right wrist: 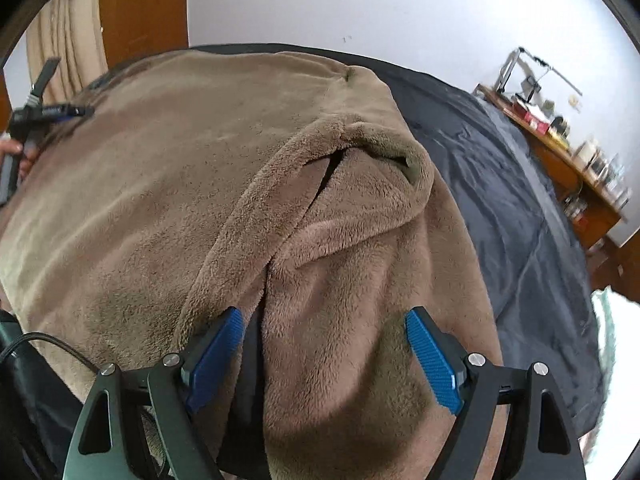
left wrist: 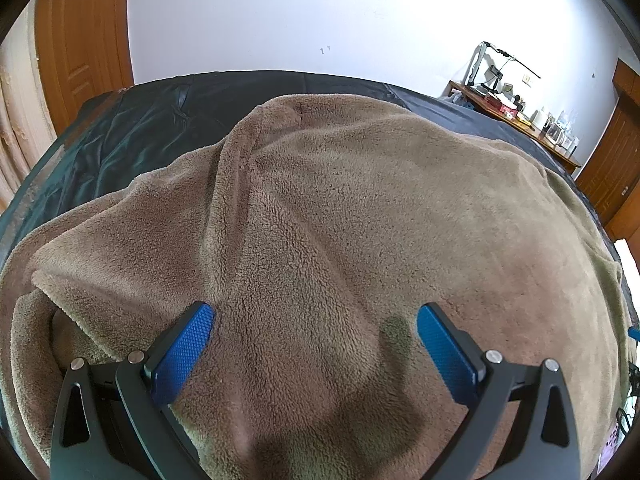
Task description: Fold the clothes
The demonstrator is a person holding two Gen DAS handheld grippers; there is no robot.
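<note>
The left gripper (left wrist: pixel 314 318) hovered low over the brown fleece garment (left wrist: pixel 340 208) with its blue pads (left wrist: pixel 184 354) spread wide and nothing between them; only pile showed in the gap. It looked set to come down on a flat stretch of cloth, probably to pick a grasp point for a fold, and it pointed forward and slightly downward across the garment toward the far wall. Ahead of it and a little to its left a raised crease (left wrist: pixel 228 184) ran away from the fingers. Beyond the fleece lay the dark bedcover (left wrist: pixel 132 140). Far off to its right stood a wooden desk (left wrist: pixel 520 120) crowded with small items.

The right gripper (right wrist: pixel 324 332) was likewise open and empty, its pads (right wrist: pixel 434 364) apart, tilted down over the near part of the same garment (right wrist: pixel 140 200). Just by its left finger a folded edge (right wrist: pixel 240 248) overlapped another layer, leaving a dark slit between them. That seam seemed the likely reason for its position, since an open edge gives cloth to pinch. Ahead, the edge curled into a rolled opening (right wrist: pixel 372 148), perhaps a hood or collar, though I could not tell which. To its right the bedcover (right wrist: pixel 500 184) showed bare. Far to its left, the other gripper (right wrist: pixel 48 112) appeared over the fleece.

The garment lay spread on the bed, still unfolded by the look of it.
</note>
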